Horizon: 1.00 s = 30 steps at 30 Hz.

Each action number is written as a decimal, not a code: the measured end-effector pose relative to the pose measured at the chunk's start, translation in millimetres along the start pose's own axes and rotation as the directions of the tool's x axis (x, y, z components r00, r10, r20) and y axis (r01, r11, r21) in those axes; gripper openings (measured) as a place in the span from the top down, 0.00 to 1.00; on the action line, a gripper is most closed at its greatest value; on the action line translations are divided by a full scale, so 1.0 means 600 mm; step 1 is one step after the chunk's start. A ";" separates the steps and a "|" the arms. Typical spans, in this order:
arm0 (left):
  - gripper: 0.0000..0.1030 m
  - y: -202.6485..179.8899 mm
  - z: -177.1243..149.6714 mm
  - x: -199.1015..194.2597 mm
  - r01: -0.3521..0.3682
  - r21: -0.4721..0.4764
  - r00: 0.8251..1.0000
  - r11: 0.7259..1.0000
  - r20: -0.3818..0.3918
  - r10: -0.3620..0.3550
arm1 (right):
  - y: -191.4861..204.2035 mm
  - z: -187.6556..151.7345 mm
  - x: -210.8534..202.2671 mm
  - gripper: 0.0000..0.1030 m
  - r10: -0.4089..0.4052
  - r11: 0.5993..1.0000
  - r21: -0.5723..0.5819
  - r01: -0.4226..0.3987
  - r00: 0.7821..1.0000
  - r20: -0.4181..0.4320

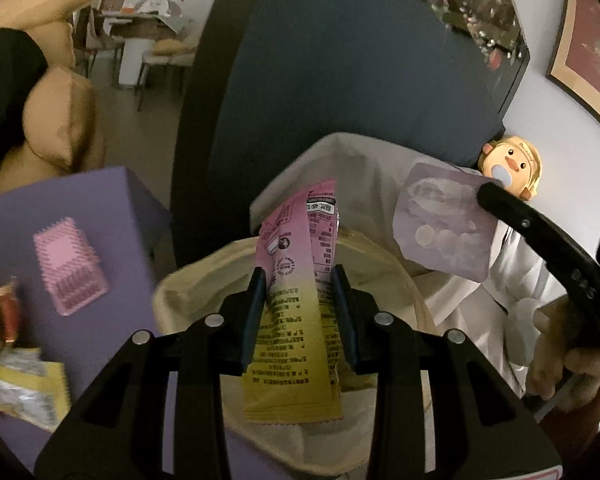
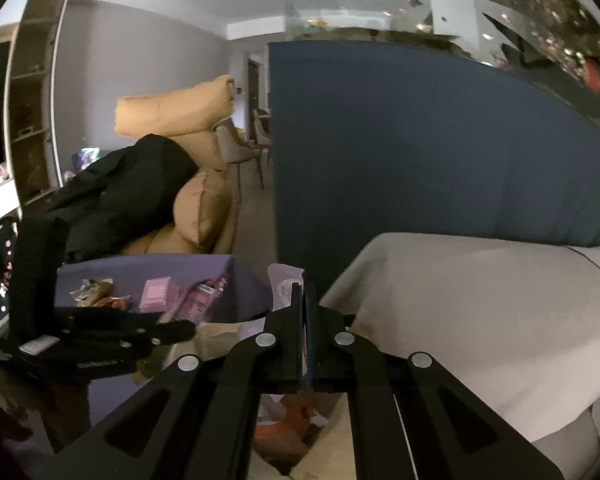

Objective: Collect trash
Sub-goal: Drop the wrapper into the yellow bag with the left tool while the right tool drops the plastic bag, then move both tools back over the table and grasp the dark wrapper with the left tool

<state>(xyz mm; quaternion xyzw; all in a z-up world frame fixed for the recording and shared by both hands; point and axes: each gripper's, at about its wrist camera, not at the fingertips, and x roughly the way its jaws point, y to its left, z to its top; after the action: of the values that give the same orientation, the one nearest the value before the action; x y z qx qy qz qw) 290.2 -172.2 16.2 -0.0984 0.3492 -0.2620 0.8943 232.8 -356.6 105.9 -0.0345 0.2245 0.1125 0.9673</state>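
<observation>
My left gripper (image 1: 298, 276) is shut on a pink and yellow snack wrapper (image 1: 296, 340), which hangs lengthwise over the open mouth of a cream cloth bag (image 1: 196, 280). From the right edge my right gripper (image 1: 485, 194) reaches in, shut on a pale lilac packet (image 1: 444, 224) held above the bag's far right side. In the right wrist view the right gripper (image 2: 302, 286) pinches that thin packet (image 2: 282, 280) edge-on, its jaws pressed together. The left gripper (image 2: 180, 326) sits to the left with the pink wrapper (image 2: 204, 298). Some trash (image 2: 284, 420) lies inside the bag below.
A purple table (image 1: 100, 200) at left carries a pink bristled pad (image 1: 70, 266) and loose wrappers (image 1: 24, 388). A dark blue panel (image 1: 340, 80) stands behind. A white cloth-covered surface (image 2: 480, 320) lies right, with a yellow duck toy (image 1: 510, 166). Tan sofa cushions (image 2: 204, 208) are far left.
</observation>
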 end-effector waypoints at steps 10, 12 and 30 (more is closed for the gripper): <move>0.44 0.007 -0.015 0.046 0.016 -0.040 0.998 0.999 -0.060 -0.018 | -0.007 -0.021 0.019 0.96 -0.037 0.999 0.008 0.037 0.999 -0.029; 0.44 0.014 -0.017 0.029 0.005 -0.042 0.999 0.999 -0.050 -0.007 | -0.007 -0.024 0.024 0.96 -0.036 0.999 0.013 0.036 0.999 -0.038; 0.44 0.152 -0.115 -0.168 -0.213 -0.068 0.977 0.975 -0.009 0.213 | 0.043 -0.089 0.135 0.95 -0.029 1.000 -0.008 0.028 0.970 -0.240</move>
<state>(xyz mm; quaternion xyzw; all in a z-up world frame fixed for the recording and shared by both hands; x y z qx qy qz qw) 217.7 -40.8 -9.4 -0.0907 0.3672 -0.1526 0.9131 274.8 -321.6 21.6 -0.0533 0.3392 0.0940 0.9345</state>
